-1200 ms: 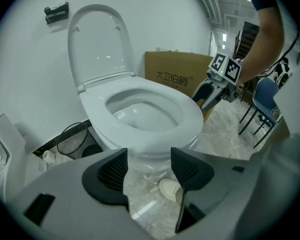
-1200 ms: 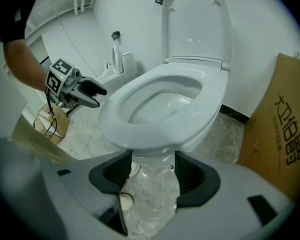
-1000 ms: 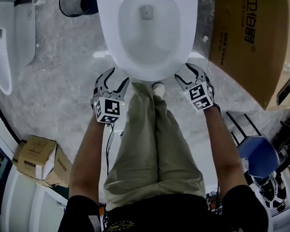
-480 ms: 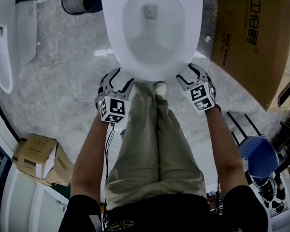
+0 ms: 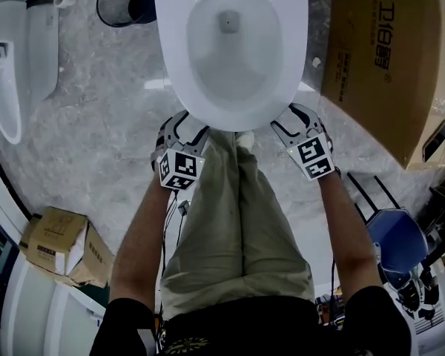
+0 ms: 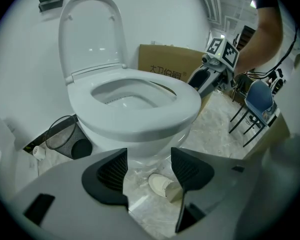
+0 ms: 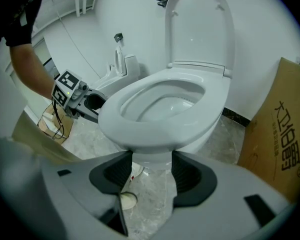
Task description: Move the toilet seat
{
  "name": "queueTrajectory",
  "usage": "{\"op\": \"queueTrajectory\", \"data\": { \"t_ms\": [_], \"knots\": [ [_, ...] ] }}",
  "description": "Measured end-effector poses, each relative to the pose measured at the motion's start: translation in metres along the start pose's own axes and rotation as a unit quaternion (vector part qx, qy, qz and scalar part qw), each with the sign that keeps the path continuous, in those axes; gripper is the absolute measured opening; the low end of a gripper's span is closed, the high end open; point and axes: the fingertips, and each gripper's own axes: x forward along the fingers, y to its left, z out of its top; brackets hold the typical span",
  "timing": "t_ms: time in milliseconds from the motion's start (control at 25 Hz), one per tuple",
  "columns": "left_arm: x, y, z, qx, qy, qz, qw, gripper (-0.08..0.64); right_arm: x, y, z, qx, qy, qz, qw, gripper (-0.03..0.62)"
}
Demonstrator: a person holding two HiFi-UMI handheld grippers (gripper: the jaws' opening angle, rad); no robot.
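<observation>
Both tools have crept in toward the front of the bowl over the last second, the left tool (image 5: 184, 124) sliding inward beside the person's trouser leg and the right tool (image 5: 291, 121) settling just under the rim's curve. Neither grips anything: the left tool's (image 6: 149, 169) jaws stand apart over bare floor and a shoe (image 6: 160, 185), and the right tool's (image 7: 150, 171) jaws also gape, with only the bowl's underside beyond them.

The toilet seat (image 5: 233, 116) lies flat on the bowl, while the lid (image 6: 92, 34) behind it stands upright against the wall. From each tool the seat sits ahead and above. Its long axis runs straight away from the person toward the hinge at the back, so the front lip (image 7: 155, 134) is the nearest part. The tools flank that lip, one on each side, roughly level. The right looks a shade nearer, with the rim almost overhanging its jaws.

Raising the seat likely calls for one jaw slipped under that front edge. A cardboard box (image 5: 378, 58) stands close on the right.
</observation>
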Motion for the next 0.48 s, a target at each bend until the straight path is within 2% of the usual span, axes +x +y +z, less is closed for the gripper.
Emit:
{"op": "queueTrajectory", "data": {
  "t_ms": [320, 480],
  "knots": [
    [-0.013, 0.003, 0.020, -0.001, -0.010, -0.001, 0.9999, 0.273, -0.016, 0.005, 0.012, 0.011, -0.002, 0.002, 1.000, 0.264],
    [-0.022, 0.004, 0.027, -0.013, -0.012, -0.005, 0.9998, 0.273, -0.026, 0.007, 0.019, 0.012, -0.004, 0.004, 1.000, 0.262]
  ]
}}
